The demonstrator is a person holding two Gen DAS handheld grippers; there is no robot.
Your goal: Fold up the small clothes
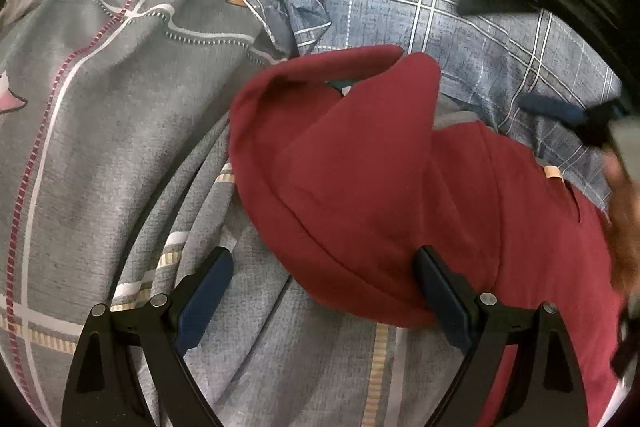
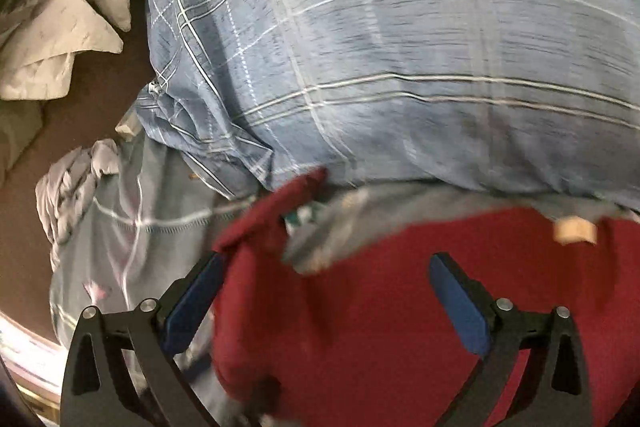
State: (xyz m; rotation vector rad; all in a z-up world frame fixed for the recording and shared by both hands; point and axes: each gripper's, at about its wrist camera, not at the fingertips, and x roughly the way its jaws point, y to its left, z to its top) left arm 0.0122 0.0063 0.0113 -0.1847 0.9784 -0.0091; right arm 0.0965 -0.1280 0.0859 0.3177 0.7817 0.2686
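Observation:
A dark red garment (image 1: pixel 360 179) lies on the grey and blue bedding, with one part folded over itself into a peak. It has a grey lining edge and a small tan tag (image 1: pixel 554 171). My left gripper (image 1: pixel 324 291) is open and empty just above the garment's near left edge. My right gripper (image 2: pixel 326 291) is open and empty over the same red garment (image 2: pixel 400 307), whose tag (image 2: pixel 576 230) shows at the right. The right gripper's fingers (image 1: pixel 552 107) show blurred at the right edge of the left wrist view.
A blue plaid pillow or duvet (image 2: pixel 380 67) bulges behind the garment. Grey patterned bedding (image 1: pixel 100 147) spreads to the left. Crumpled pale cloths (image 2: pixel 60 39) lie on a brown surface (image 2: pixel 96 99) at far left.

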